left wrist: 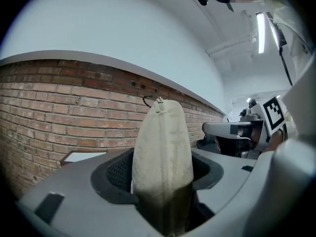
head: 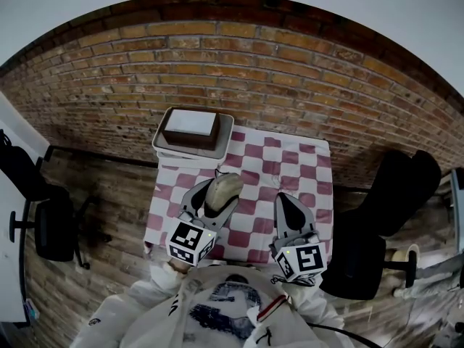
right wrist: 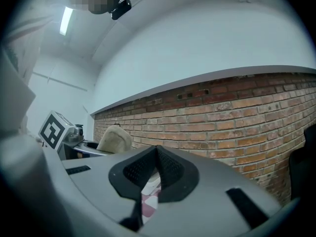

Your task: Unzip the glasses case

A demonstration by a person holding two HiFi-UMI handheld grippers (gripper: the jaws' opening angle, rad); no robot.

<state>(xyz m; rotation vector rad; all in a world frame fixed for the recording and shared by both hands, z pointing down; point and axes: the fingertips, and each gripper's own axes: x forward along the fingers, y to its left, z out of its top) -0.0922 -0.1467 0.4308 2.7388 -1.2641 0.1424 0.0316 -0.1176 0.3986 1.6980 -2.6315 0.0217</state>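
Brickwork point(head: 290, 71) is seen across the upper part of the head view. Below it, at the centre of the frame, a surface point(head: 290, 165) covered in a red-and-white checked cloth is shown. A stacked brown and white box point(head: 192, 130) is set at the upper left corner of that surface.

The left tongs point(left wrist: 163, 179) are found at the lower left of centre in the head view. They are closed on the beige glasses case point(left wrist: 162, 142), which is pinched between the dark pads by one end. The rest of the case is left sticking out beyond the tips. In the left gripper view the case is shown upright at the centre of the frame.

The right tongs point(right wrist: 157, 154) are seen just right of the left ones, apart from the case. Their jaws are brought fully together and nothing is held between them.

A zip line is seen running down the case, with the zipper pull point(left wrist: 159, 102) at its top end.
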